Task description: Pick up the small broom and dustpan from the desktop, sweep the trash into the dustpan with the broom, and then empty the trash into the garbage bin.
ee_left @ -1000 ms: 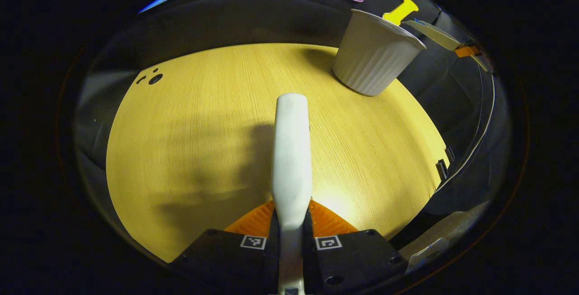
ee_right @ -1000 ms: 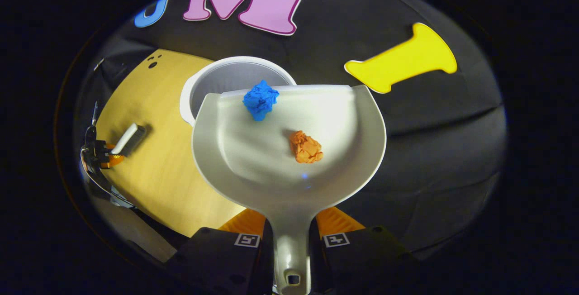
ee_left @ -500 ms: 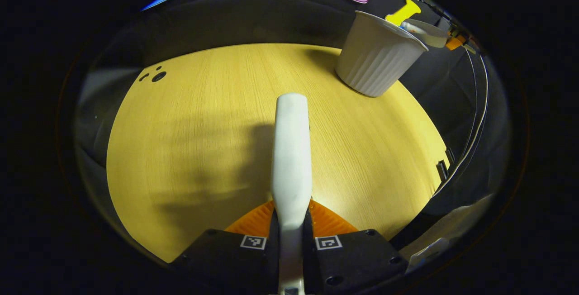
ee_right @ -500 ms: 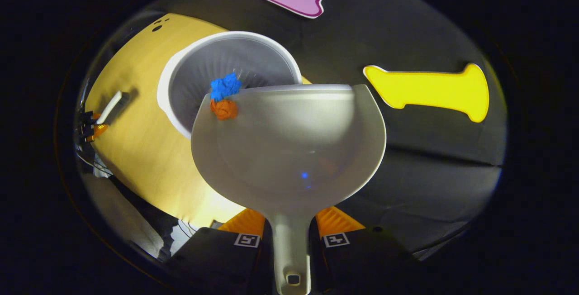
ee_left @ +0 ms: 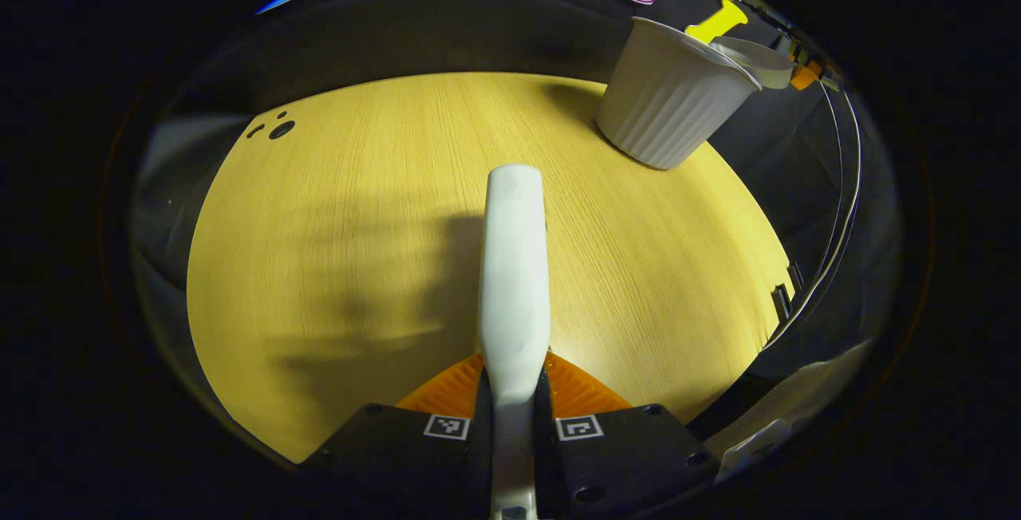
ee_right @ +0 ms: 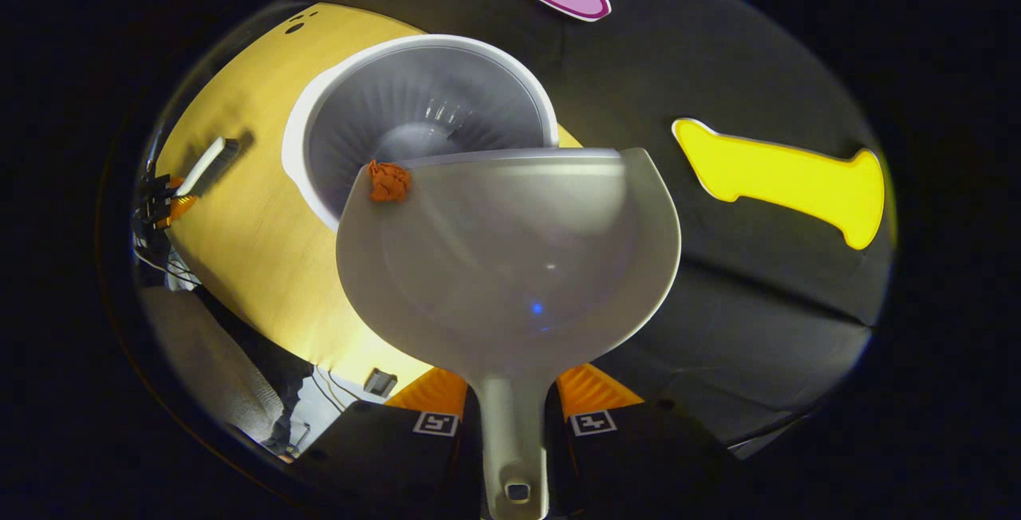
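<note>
Blue wad gone from dustpan (ee_right: 510, 265), orange wad (ee_right: 388, 182) apparently at lip, right tool (ee_right: 513, 416) pinching handle

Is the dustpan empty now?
No. One orange paper ball sits at the front edge of the dustpan, above the open bin.

Left gripper (ee_left: 513, 392) — black body, 2 square coded markers, screws, perhaps a trailing cable.
</note>
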### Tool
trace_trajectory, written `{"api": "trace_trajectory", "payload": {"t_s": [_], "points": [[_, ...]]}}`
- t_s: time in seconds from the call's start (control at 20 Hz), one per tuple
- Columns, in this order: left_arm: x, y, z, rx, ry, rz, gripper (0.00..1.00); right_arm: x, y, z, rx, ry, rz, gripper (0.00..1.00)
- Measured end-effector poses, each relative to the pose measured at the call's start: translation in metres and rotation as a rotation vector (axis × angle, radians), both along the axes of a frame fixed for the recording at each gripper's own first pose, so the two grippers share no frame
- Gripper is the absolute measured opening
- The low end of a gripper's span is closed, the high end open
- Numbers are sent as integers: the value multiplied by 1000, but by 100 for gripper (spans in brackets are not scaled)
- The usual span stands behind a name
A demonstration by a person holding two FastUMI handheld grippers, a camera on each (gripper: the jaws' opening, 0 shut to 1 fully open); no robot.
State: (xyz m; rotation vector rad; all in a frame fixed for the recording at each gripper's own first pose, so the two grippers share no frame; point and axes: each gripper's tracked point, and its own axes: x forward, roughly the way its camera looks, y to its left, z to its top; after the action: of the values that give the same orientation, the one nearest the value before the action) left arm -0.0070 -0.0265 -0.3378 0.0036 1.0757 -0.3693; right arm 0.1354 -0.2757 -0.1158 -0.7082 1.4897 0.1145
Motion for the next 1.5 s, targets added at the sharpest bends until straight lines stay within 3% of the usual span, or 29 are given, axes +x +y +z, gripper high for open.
{"api": "trace_trajectory", "payload": {"t_s": [0.45,0.9,1.25,1.5], "points": [[-4,1,-1,6,4,35,25,18,10,-6,-11,33,73,36],[-6,0,2,21,-5,39,25,22,8,-11,9,10,75,37],[-4,5,4,35,-14,52,25,6,15,16,206,-193,-48,35],[-1,14,2,51,-10,69,25,-27,45,48,355,-339,-66,35]]}}
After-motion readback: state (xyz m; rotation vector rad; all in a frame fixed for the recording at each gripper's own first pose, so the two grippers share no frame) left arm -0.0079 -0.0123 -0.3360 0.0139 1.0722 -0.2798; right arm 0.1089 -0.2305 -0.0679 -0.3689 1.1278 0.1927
